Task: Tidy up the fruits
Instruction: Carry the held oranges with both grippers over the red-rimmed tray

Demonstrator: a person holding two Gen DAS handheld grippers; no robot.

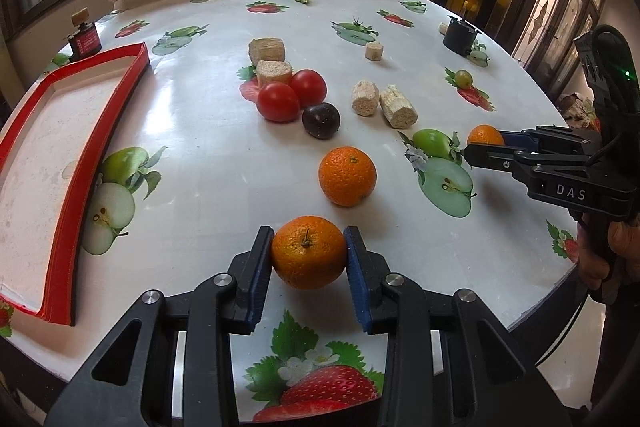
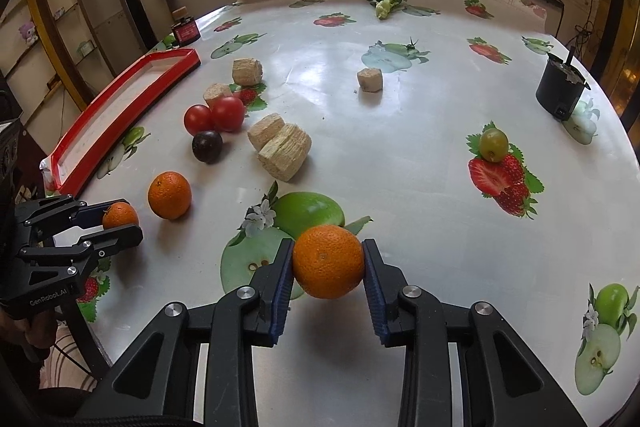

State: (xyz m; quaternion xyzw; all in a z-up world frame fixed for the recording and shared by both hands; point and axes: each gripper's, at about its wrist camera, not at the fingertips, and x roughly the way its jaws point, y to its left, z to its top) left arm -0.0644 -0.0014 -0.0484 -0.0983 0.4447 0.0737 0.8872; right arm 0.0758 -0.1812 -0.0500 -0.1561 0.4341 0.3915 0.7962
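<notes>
Orange fruit (image 1: 309,251), round with no long axis, stem scar facing up, sits clamped between the left gripper (image 1: 308,259) pads on the table (image 1: 200,131). Right gripper (image 2: 328,269) pads likewise clamp a second orange (image 2: 329,261). A third orange (image 1: 347,175) lies ahead, before a dark plum (image 1: 321,120) and two tomatoes (image 1: 292,95); red-rimmed tray (image 1: 80,163) at left.

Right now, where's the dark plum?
The plum sits loose mid-table in the left wrist view, right next to the two tomatoes on their near side, with the free orange nearer the grippers and the red tray off to the left.
</notes>
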